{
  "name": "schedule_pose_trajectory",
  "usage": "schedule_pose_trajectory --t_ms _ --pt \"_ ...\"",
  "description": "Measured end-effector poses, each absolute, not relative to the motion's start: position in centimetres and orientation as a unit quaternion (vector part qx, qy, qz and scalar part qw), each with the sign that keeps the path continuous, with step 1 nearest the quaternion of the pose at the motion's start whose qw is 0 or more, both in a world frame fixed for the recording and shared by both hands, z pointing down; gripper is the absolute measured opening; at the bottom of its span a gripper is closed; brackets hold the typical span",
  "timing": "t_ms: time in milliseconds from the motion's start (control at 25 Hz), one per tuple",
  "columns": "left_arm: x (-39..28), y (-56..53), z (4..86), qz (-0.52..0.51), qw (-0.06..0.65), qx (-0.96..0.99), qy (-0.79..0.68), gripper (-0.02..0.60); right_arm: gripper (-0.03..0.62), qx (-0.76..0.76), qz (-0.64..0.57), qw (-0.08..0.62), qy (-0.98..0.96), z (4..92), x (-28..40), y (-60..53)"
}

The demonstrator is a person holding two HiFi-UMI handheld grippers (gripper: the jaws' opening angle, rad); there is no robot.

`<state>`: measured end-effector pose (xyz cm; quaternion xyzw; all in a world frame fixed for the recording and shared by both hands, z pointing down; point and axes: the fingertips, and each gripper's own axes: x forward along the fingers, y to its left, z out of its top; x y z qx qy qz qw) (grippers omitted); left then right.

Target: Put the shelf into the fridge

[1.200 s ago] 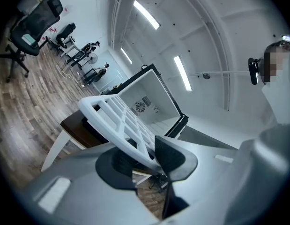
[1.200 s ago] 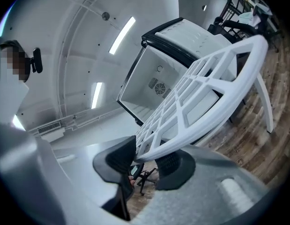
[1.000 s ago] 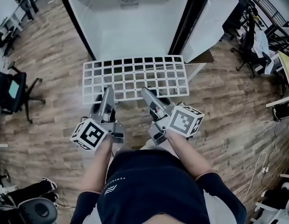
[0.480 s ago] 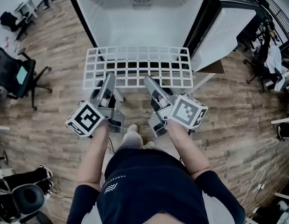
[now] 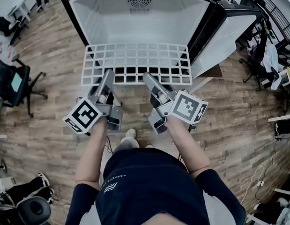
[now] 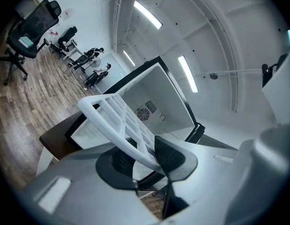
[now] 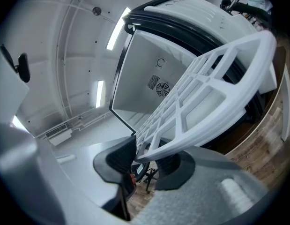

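Two obstacles flank the fridge [image 5: 135, 27], which stands on the wooden floor [image 5: 55, 55]. At its right side the fridge door [image 5: 226, 36] is swung open, with its white inner face turned toward the cavity. An office chair [image 5: 13, 86] stands well off to the left. More chairs and desks crowd the far right, and a brown board [image 5: 211, 71] shows under the door's lower corner. The cavity is white inside, with a round fan vent [image 5: 139, 0] on its back wall. The white grid shelf [image 5: 135, 60] is held off the floor in front of the cavity, about level. Its long axis runs from side to side across the fridge's mouth. Its far long edge lies along the fridge's front edge; whether it has crossed inside cannot be told. Its right short edge is just beside the open door, and its left short edge reaches about to the fridge's left wall. The left gripper [image 5: 108, 74] is clamped on the shelf's near long edge left of the middle, and its own view shows the rail pinched between the dark pads [image 6: 170, 156]. The right gripper [image 5: 147, 76] grips the same edge right of the middle, with its pads [image 7: 119, 161] closed on the rail. Both grippers point level toward the fridge. Between them and the back wall the way is open, with room above the shelf up to the cavity's top.
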<state>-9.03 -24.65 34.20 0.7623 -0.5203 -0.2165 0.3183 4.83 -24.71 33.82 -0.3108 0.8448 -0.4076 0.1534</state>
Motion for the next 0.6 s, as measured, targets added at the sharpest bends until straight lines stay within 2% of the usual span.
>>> schedule_pose_trajectory --t_ms 600 --pt "-9.2 -29.2 34.3 -0.21 0.334 0.765 -0.509 0.124 0.114 -0.32 -0.422 0.151 0.835 33.9 4.6 -29.1"
